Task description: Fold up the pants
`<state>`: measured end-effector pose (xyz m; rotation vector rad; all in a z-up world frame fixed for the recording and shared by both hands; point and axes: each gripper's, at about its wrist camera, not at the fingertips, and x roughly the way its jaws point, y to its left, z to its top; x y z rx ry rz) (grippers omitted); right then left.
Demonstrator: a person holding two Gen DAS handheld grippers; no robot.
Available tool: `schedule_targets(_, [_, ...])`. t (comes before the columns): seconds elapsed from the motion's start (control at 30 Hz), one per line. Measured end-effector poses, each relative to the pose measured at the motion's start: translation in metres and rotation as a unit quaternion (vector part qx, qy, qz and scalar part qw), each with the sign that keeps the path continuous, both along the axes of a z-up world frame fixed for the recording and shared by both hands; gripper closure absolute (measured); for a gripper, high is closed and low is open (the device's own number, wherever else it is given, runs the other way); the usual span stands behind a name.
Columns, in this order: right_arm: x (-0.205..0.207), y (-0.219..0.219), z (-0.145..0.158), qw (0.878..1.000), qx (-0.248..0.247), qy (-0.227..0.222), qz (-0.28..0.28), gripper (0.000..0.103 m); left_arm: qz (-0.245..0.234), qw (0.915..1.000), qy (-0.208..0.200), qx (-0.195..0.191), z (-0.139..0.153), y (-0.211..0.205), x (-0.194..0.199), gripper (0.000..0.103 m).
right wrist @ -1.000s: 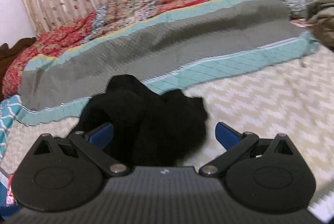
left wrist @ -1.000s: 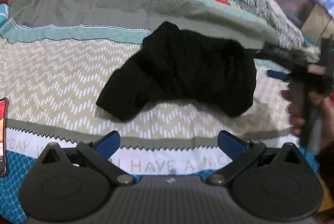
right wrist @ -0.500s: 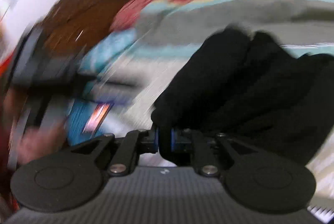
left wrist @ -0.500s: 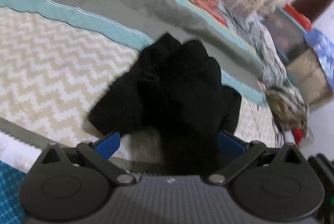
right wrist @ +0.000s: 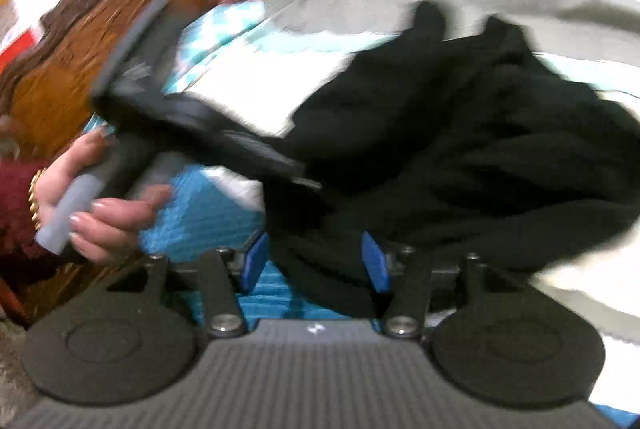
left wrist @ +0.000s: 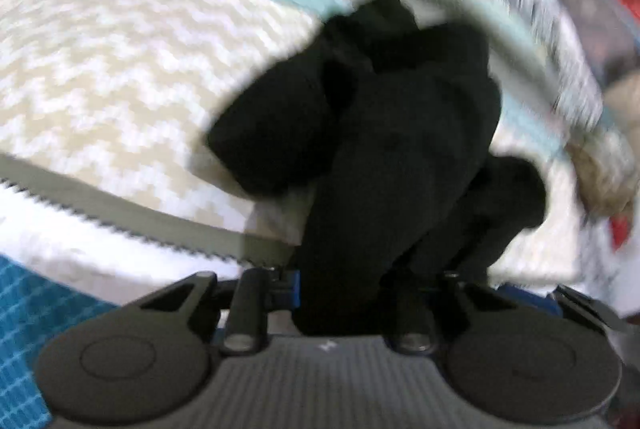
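Black pants [left wrist: 384,157]: bunched heap near front edge of bed [left wrist: 120,77], on chevron bedspread, now partly lifted toward both cameras; one second ago lying untouched.

Left gripper [left wrist: 356,285]: fingers drawn in from wide apart, clamped on a thick fold of pants.

Right gripper [right wrist: 316,261]: blue pads [right wrist: 376,265] part-way apart with cloth between; half a second ago pinched tight; present hold uncertain.

Task state, judged: heap seized for shaking out; no fold made.

Writing: none legible now; heavy motion blur. Bedspread lettering out of view.

Left hand [right wrist: 100,205]: gripping handle.
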<state>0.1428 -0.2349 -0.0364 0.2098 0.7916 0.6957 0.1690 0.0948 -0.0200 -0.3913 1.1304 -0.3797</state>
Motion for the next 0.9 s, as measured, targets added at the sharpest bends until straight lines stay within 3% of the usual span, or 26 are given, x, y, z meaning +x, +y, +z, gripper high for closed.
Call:
schedule_targets(0.07, [0.014,-0.034,0.001,0.997,-0.001,0.002,-0.082,0.048,0.017,0.9997,-0.012,-0.014,0.009,0.025,-0.009,0.083])
schedule_targets(0.13, [0.036,-0.067,0.000,0.983,-0.007,-0.004,-0.182,0.046,0.031,0.9992,-0.024,-0.003,0.015,0.044,-0.022,0.085])
schedule_targets(0.17, [0.044,-0.081,-0.001,0.975,-0.012,-0.014,-0.221,0.041,0.037,0.9989,-0.026,0.004,0.017,0.050,-0.028,0.085])
schedule_targets(0.2, [0.044,-0.094,-0.004,0.969,-0.017,-0.022,-0.246,0.030,0.042,0.9988,-0.024,0.009,0.018,0.057,-0.035,0.085])
schedule_targets(0.27, [0.057,-0.096,-0.010,0.961,-0.033,-0.031,-0.272,0.013,0.048,0.9985,-0.013,0.023,0.015,0.064,-0.051,0.085])
schedule_targets(0.3, [0.064,-0.095,-0.015,0.962,-0.038,-0.026,-0.271,0.014,0.051,0.9979,-0.011,0.039,0.015,0.065,-0.059,0.081])
schedule_targets(0.37, [0.077,-0.096,-0.032,0.967,-0.032,0.011,-0.252,0.014,0.062,0.9957,-0.012,0.068,0.014,0.067,-0.067,0.062])
schedule_targets(0.43, [0.086,-0.094,-0.053,0.967,-0.016,0.064,-0.248,0.014,0.081,0.9939,-0.014,0.074,0.020,0.068,-0.064,0.031])
schedule_targets(0.47, [0.086,-0.094,-0.063,0.965,-0.012,0.083,-0.248,0.022,0.084,0.9937,-0.021,0.070,0.024,0.064,-0.057,0.025])
schedule_targets(0.5, [0.085,-0.092,-0.066,0.965,-0.013,0.089,-0.246,0.052,0.082,0.9938,-0.034,0.067,0.027,0.062,-0.051,0.017])
schedule_targets(0.53, [0.080,-0.090,-0.061,0.965,-0.016,0.090,-0.247,0.069,0.074,0.9936,-0.051,0.068,0.032,0.055,-0.045,0.011])
schedule_targets(0.6, [0.070,-0.093,-0.044,0.962,0.007,0.087,-0.260,0.089,0.054,0.9915,-0.082,0.085,0.042,0.036,-0.028,0.006])
schedule_targets(0.67, [0.058,-0.108,-0.016,0.959,0.018,0.044,-0.281,0.090,0.038,0.9886,-0.100,0.105,0.041,0.017,-0.008,0.010])
schedule_targets(0.7, [0.046,-0.120,-0.001,0.955,0.026,0.021,-0.296,0.090,0.031,0.9878,-0.097,0.118,0.036,0.007,0.004,0.029])
schedule_targets(0.73, [0.034,-0.133,0.013,0.947,0.044,-0.002,-0.318,0.090,0.026,0.9877,-0.083,0.130,0.031,-0.001,0.012,0.063])
schedule_targets(0.8, [0.001,-0.164,0.036,0.922,0.075,-0.051,-0.377,0.090,0.024,0.9913,-0.043,0.122,0.017,-0.007,0.022,0.091])
schedule_targets(0.87, [-0.043,-0.186,0.054,0.892,0.066,-0.105,-0.434,0.089,0.028,0.9951,-0.027,0.091,0.010,-0.005,0.018,0.092])
schedule_targets(0.9, [-0.061,-0.193,0.057,0.882,0.049,-0.116,-0.454,0.084,0.032,0.9956,-0.026,0.084,0.008,-0.004,0.014,0.092])
